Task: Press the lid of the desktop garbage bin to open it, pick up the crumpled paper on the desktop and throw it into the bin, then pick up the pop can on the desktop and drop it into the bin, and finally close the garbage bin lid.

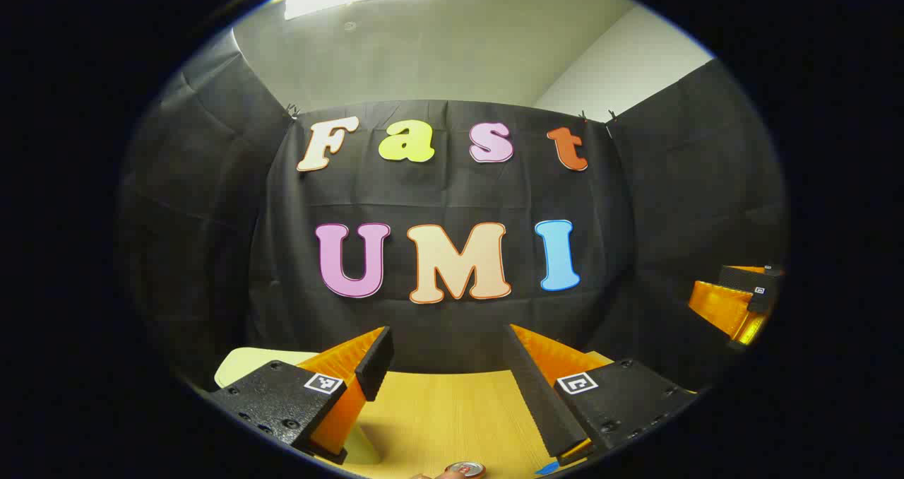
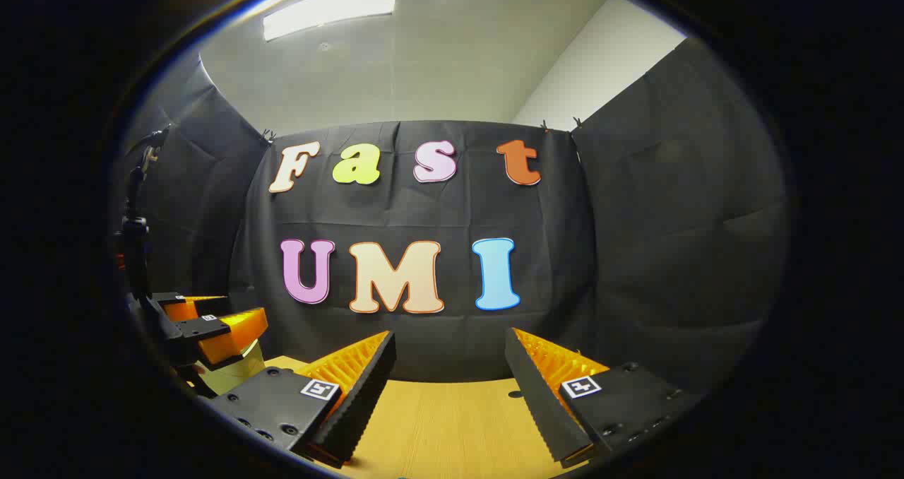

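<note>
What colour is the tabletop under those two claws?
The tabletop is a light yellowish wood grain, clearest in the right gripper view.

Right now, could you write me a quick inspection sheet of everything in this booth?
Surface: wooden table, bare between the tongs.
Job's things: pop can top at the near edge; pale bin partly visible, lid state unclear.
Clutter: nothing seen.
Grippers: left tongs open, holding nothing; right tongs open, holding nothing.
Cables: dark stand or cable at the far left, unclear.
Surroundings: black cloth wall, ceiling light.
</note>
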Motion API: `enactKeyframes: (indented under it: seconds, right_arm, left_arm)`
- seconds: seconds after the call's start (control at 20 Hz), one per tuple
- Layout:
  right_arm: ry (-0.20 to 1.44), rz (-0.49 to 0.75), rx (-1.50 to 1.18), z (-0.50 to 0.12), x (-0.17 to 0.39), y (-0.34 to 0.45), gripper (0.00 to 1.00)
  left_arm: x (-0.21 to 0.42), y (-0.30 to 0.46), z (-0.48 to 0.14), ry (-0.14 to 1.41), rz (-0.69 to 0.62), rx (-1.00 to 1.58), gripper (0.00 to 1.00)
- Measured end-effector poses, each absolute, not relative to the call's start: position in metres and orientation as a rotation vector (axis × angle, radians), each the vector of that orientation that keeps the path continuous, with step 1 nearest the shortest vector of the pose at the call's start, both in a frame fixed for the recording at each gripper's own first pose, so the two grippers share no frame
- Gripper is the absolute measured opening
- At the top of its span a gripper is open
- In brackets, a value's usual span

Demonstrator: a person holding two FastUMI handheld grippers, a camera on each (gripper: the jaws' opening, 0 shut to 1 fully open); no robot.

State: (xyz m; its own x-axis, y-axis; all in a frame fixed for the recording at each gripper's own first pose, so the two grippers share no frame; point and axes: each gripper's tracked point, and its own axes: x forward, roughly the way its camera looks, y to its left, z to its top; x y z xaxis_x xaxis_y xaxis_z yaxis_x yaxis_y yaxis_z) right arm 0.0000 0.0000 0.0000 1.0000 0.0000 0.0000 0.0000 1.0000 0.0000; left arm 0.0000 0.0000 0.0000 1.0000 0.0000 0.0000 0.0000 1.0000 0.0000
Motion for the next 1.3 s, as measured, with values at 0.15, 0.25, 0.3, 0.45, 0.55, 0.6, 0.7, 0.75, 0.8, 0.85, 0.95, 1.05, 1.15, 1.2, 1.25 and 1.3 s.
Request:
enactKeyframes:
  seconds: [0.15, 0.25, 0.3, 0.45, 0.55, 0.6, 0.7, 0.75, 0.8, 0.85, 0.95, 1.05, 1.15, 1.2, 1.25, 1.3]
  right_arm:
    - [0.000, 0.004, 0.003, 0.001, 0.000, 0.002, 0.98]
    - [-0.001, 0.007, -0.001, 0.001, 0.001, 0.004, 0.98]
    - [-0.002, 0.009, -0.004, 0.000, 0.000, 0.005, 0.98]
    - [-0.005, 0.016, -0.013, 0.000, 0.001, 0.008, 0.98]
    - [-0.003, 0.025, -0.007, -0.002, 0.000, 0.012, 0.98]
    - [-0.003, 0.028, -0.004, -0.002, 0.000, 0.013, 0.99]
    - [-0.003, 0.039, 0.002, -0.003, 0.001, 0.017, 0.99]
    - [-0.001, 0.046, 0.005, -0.003, 0.002, 0.019, 0.98]
    - [0.002, 0.053, 0.008, -0.005, 0.002, 0.021, 1.00]
    - [0.006, 0.059, 0.009, -0.006, 0.003, 0.023, 1.00]
    - [0.014, 0.073, 0.013, -0.009, 0.005, 0.027, 1.00]
    - [0.016, 0.087, 0.013, -0.009, 0.005, 0.031, 1.00]
    - [0.018, 0.102, 0.011, -0.011, 0.008, 0.035, 0.98]
    - [0.019, 0.106, 0.010, -0.012, 0.008, 0.036, 1.00]
    - [0.022, 0.110, 0.010, -0.014, 0.009, 0.038, 0.98]
    - [0.025, 0.114, 0.010, -0.014, 0.011, 0.039, 0.98]
  left_arm:
    - [0.000, -0.001, 0.001, -0.004, -0.003, -0.002, 0.94]
    - [-0.002, 0.002, 0.000, -0.005, 0.002, 0.001, 0.94]
    - [-0.003, 0.004, 0.001, -0.005, 0.006, 0.001, 0.94]
    - [-0.004, 0.010, -0.001, -0.008, 0.023, 0.006, 0.94]
    - [-0.005, 0.013, -0.002, -0.005, 0.033, 0.003, 0.94]
    - [-0.006, 0.015, -0.002, -0.007, 0.037, 0.000, 0.94]
    - [-0.009, 0.019, -0.001, -0.010, 0.049, 0.008, 0.94]
    - [-0.011, 0.021, -0.001, -0.012, 0.054, 0.012, 0.94]
    - [-0.012, 0.023, 0.000, -0.014, 0.060, 0.014, 0.94]
    - [-0.013, 0.025, -0.001, -0.013, 0.066, 0.015, 0.94]
    - [-0.016, 0.028, -0.003, -0.010, 0.079, 0.018, 0.92]
    - [-0.018, 0.033, -0.005, -0.006, 0.093, 0.023, 0.92]
    - [-0.019, 0.038, -0.004, -0.002, 0.108, 0.022, 0.94]
    - [-0.020, 0.041, -0.004, -0.003, 0.114, 0.024, 0.94]
    - [-0.020, 0.043, -0.003, -0.005, 0.118, 0.027, 0.92]
    - [-0.021, 0.045, -0.003, -0.007, 0.125, 0.032, 0.82]
